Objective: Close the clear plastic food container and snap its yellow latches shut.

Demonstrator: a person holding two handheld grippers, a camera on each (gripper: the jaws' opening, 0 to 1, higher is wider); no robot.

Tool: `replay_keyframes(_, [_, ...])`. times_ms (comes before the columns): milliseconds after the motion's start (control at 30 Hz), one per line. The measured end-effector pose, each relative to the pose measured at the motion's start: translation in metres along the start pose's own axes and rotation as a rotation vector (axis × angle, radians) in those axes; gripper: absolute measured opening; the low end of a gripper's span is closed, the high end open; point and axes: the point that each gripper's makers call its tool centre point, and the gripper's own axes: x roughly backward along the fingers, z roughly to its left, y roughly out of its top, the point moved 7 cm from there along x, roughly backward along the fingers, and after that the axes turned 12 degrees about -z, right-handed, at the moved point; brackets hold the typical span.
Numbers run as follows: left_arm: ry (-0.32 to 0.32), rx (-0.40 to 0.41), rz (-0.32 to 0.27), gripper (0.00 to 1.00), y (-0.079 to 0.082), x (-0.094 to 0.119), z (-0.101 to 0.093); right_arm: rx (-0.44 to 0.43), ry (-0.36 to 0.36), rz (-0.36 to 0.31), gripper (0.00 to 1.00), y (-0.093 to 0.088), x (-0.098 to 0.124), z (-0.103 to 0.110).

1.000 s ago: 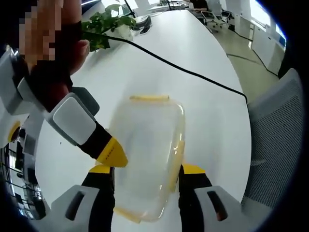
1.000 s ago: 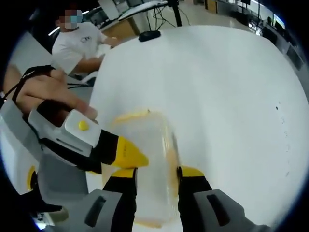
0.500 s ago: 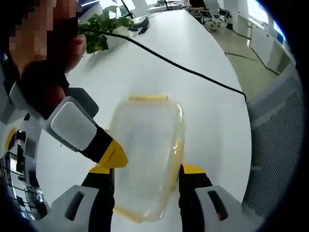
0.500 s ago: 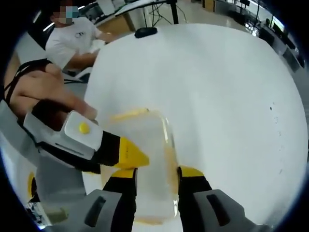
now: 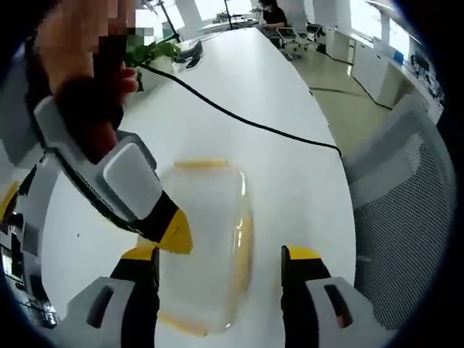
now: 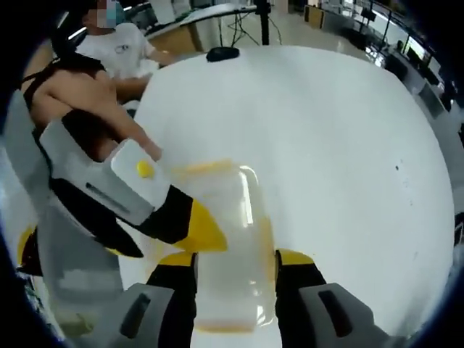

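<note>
The clear food container (image 5: pixel 203 246) lies on the white bench (image 5: pixel 290 188) between both hand-held grippers' jaws — left hand-held gripper (image 5: pixel 221 257) wide, right hand-held gripper (image 6: pixel 235 261) wide. A careless press could skid the light container sideways — yellow latches (image 5: pixel 199 164) then missing their catches.

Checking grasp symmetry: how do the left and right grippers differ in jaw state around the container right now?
In its own view, the left gripper has jaws spread wider than the clear container, with white table showing beside its right jaw. The right gripper has jaws hugging the container sides more closely; contact is unclear. Both straddle the container with yellow-tipped jaws.
</note>
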Motion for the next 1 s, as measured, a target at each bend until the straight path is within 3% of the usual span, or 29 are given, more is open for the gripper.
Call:
replay_keyframes(100, [-0.029, 0.043, 0.011, 0.82, -0.003, 0.0, -0.001, 0.007, -0.015, -0.005, 0.53, -0.002, 0.002, 0.003])
replay_keyframes(233, [-0.074, 0.032, 0.0, 0.86, -0.004, 0.001, -0.004, 0.009, -0.031, -0.025, 0.68, 0.0, 0.004, 0.006])
replay_keyframes(333, [-0.099, 0.05, 0.002, 0.85, -0.004, 0.003, -0.001, 0.023, -0.019, -0.058, 0.74, 0.006, 0.005, 0.01])
replay_keyframes(500, [-0.136, 0.13, 0.002, 0.82, -0.004, 0.009, 0.012, 0.073, -0.023, -0.043, 0.74, 0.01, 0.007, 0.011])
replay_keyframes(767, [-0.16, 0.074, 0.044, 0.8, -0.013, 0.017, 0.028, 0.064, -0.024, -0.07, 0.75, 0.011, 0.012, 0.013])
replay_keyframes(1000, [-0.195, 0.096, 0.048, 0.8, -0.016, 0.014, 0.027, 0.077, -0.027, -0.053, 0.75, 0.001, 0.017, 0.016])
